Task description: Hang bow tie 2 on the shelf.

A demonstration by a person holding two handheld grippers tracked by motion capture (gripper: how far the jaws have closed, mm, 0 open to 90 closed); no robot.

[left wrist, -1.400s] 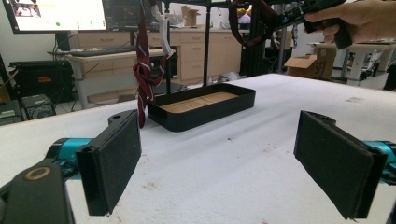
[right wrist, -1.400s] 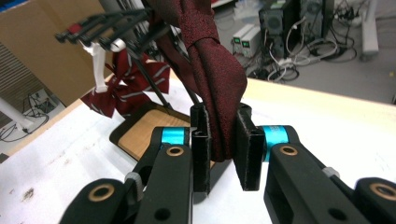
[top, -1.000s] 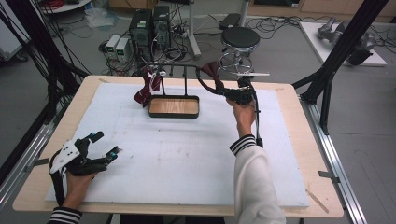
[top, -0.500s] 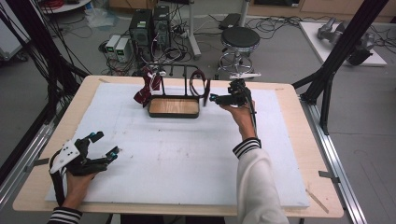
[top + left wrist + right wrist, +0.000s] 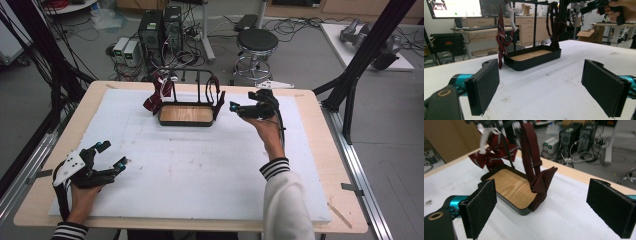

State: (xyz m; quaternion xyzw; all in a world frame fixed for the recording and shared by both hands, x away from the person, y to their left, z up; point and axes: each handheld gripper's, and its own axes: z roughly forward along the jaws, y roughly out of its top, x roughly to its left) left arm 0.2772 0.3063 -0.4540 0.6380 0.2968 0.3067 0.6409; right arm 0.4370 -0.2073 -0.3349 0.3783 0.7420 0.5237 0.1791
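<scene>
At the far middle of the tabletop (image 5: pixel 150 190) sits the black rack (image 5: pixel 186 114) with its wooden tray floor, a dark red tie (image 5: pixel 217 96) draped from its right end and a striped red tie (image 5: pixel 155 95) knotted on its left. Your right gripper (image 5: pixel 235 107) hovers just right of that dark tie, jaws spread wide and gripping nothing. Down at the near left corner, your left gripper (image 5: pixel 112 154) rests well apart from the rack, jaws also wide open and empty.
</scene>
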